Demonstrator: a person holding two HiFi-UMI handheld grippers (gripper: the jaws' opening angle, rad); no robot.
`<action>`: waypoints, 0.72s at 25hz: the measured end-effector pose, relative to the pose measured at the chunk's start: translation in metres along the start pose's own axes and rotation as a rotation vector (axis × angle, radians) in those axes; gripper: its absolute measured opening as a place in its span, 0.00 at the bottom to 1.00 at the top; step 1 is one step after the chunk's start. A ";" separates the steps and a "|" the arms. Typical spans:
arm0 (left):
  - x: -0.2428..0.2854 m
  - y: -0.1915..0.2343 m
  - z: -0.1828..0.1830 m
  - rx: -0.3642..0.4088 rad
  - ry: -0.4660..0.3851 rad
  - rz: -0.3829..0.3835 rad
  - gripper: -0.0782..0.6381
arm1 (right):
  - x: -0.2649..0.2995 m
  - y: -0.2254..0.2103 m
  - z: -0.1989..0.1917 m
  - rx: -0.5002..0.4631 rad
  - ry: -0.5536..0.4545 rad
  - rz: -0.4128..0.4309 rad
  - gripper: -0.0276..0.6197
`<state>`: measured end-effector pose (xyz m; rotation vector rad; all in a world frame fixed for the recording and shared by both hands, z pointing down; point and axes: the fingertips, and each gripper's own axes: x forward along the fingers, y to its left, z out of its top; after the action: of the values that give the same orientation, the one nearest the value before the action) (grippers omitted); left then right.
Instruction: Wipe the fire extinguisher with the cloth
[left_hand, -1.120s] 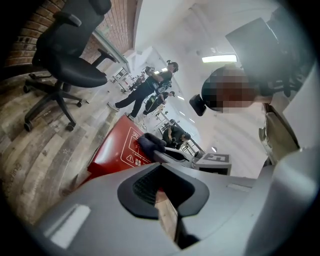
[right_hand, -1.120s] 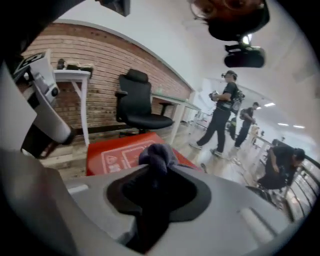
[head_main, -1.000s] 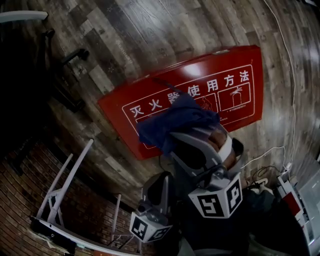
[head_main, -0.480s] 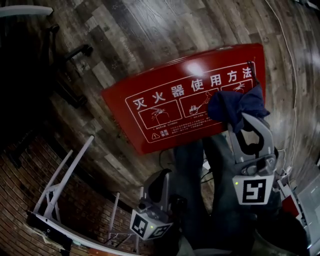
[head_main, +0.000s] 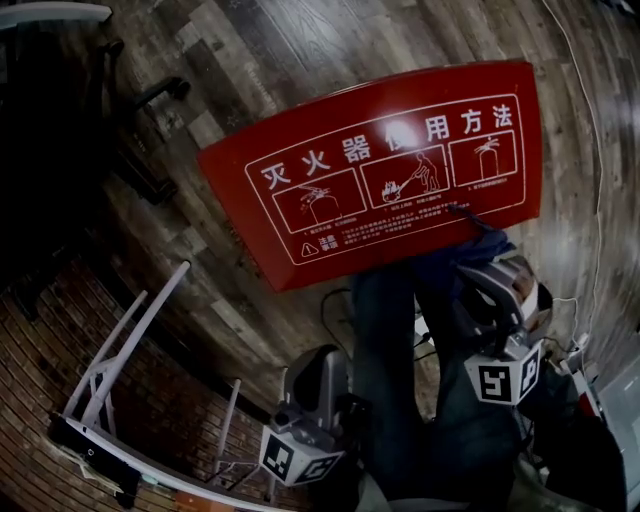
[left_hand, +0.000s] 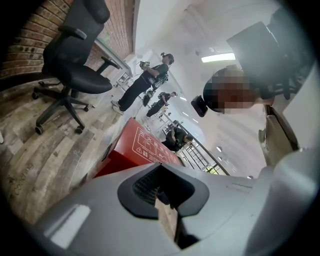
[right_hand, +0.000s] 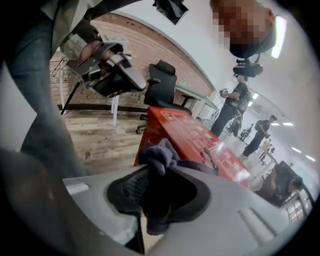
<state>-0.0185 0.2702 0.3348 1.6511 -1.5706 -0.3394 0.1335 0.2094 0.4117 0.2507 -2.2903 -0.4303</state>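
The dark cloth (right_hand: 156, 154) was clamped in the right tool (right_hand: 161, 176) at the red extinguisher box's (head_main: 380, 120) edge; the left tool (left_hand: 162, 189) was clenched, empty.

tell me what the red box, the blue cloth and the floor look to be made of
Red box: likely painted sheet metal, glossy; a bright glare spot sits on its flat printed top.
Blue cloth: soft napped fabric, perhaps microfibre; it bunches in limp fuzzy folds.
Floor: wood or wood-look planks, matte; grain and mixed grey-brown boards show.
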 end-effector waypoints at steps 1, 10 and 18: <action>-0.001 0.001 -0.002 -0.004 -0.003 0.006 0.11 | 0.005 0.007 -0.008 -0.029 0.030 0.013 0.18; -0.009 0.001 0.000 -0.023 -0.016 0.011 0.11 | 0.059 0.033 0.104 -0.045 -0.206 -0.020 0.18; -0.005 0.002 0.024 -0.027 -0.058 -0.003 0.11 | -0.017 -0.103 0.095 0.055 -0.193 -0.241 0.18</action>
<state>-0.0375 0.2661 0.3194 1.6366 -1.5992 -0.4113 0.0799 0.1411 0.3000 0.5371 -2.4726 -0.5343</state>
